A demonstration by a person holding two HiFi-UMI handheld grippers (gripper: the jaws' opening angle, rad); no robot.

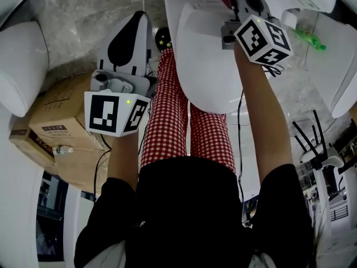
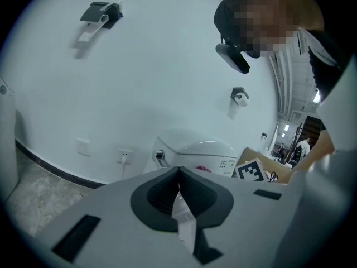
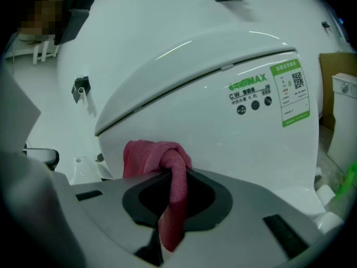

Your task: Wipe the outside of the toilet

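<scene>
Down at left, cardboard box: set on the floor, clear of the work; print on its label too small to read.
Left gripper: closed tight with no cloth in it, held low and away from the bowl, probably kept out of the wiping path.
Pink cloth: bunched, pinched in the right gripper and seemingly pressed to the toilet side below the lid seam, for rubbing the outer shell.
Toilet writing: reads "ECOMAX", then apparently "CW 988" underneath.
Sticker: green-edged, with QR code; fine print illegible.
</scene>
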